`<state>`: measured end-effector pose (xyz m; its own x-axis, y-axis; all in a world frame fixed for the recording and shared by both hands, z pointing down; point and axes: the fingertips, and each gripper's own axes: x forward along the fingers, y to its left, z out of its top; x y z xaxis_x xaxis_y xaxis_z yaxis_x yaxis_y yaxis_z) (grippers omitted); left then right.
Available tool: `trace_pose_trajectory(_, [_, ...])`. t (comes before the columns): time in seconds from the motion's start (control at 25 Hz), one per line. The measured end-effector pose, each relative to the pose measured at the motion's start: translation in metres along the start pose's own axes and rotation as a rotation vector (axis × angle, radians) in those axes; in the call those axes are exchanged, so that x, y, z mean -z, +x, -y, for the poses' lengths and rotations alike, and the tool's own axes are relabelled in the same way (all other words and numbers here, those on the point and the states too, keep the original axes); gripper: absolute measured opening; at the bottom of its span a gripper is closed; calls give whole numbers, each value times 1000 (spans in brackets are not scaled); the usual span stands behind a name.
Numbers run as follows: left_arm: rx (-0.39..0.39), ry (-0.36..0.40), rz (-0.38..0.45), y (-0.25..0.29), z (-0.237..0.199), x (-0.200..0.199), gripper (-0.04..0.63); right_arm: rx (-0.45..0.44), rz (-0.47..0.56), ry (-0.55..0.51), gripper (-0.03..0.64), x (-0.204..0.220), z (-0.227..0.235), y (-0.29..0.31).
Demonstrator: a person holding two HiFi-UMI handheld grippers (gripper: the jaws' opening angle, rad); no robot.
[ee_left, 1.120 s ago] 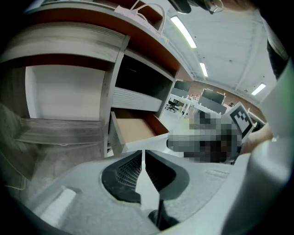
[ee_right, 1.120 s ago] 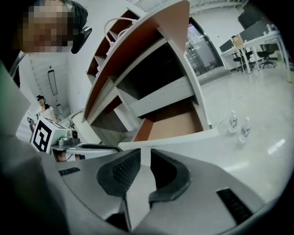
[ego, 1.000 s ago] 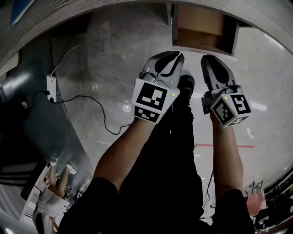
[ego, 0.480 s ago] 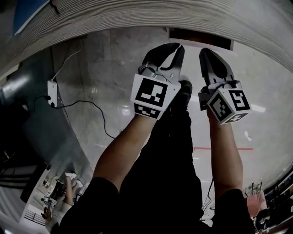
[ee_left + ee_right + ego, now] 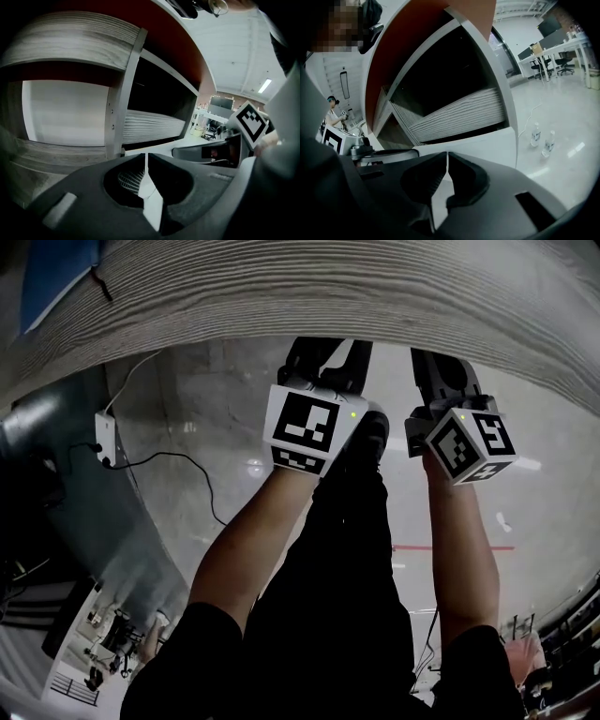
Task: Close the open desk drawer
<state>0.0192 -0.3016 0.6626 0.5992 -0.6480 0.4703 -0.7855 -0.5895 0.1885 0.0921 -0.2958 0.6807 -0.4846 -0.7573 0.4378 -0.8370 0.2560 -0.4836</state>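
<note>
Jaws closed, empty, on left gripper (image 5: 146, 158) and right gripper (image 5: 446, 158); head view hides tips under desk (image 5: 328, 287).

Black sleeves (image 5: 187, 652) and trousers (image 5: 337, 568); grey hand-held grippers (image 5: 328, 351) (image 5: 441, 362) (green-lit) carry black-and-white marker cubes (image 5: 305, 427) (image 5: 469, 446).

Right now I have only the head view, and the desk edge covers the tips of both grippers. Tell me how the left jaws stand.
Observer: In the left gripper view, the left gripper has its jaws together, with nothing between them.
Operator: Now report the right one.
Observer: In the right gripper view, the right gripper is also shut, with nothing between its jaws.
</note>
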Motion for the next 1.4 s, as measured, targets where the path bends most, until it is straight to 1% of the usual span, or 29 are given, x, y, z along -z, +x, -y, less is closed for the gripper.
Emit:
trace_pose_trajectory(0.2, [-14,-5,16,11,-11,-4,9,15,1,-12,21,-7,6,14])
trace_pose_trajectory(0.36, [-24,-8,20,17,-15,-9,9,29,15,11,21,-15,13,16])
trace_pose_trajectory(0.52, [-15,11,15,20,-10,-8,9,43,15,10,17,-15,15,15])
trace_pose_trajectory(0.68, [0,3,25,19,-6,-10,9,52,28,30,15,-16,16,15])
trace_pose_trajectory(0.84, [32,6,46,1,9,-22,8,41,53,54,17,-25,7,2])
trace_pose_trajectory(1.0, [58,6,74,-41,32,-50,8,11,43,-10,17,-39,-36,-40])
trace_pose_trajectory(1.12, [67,-4,92,-88,53,-82,8,-20,48,-58,17,-58,-84,-88])
trace_pose_trajectory(1.32, [65,-1,149,-179,91,-160,8,-108,111,-169,17,-117,-176,-173])
trace_pose_trajectory(1.4, [75,-4,169,-218,110,-192,8,-123,135,-202,17,-142,-207,-211])
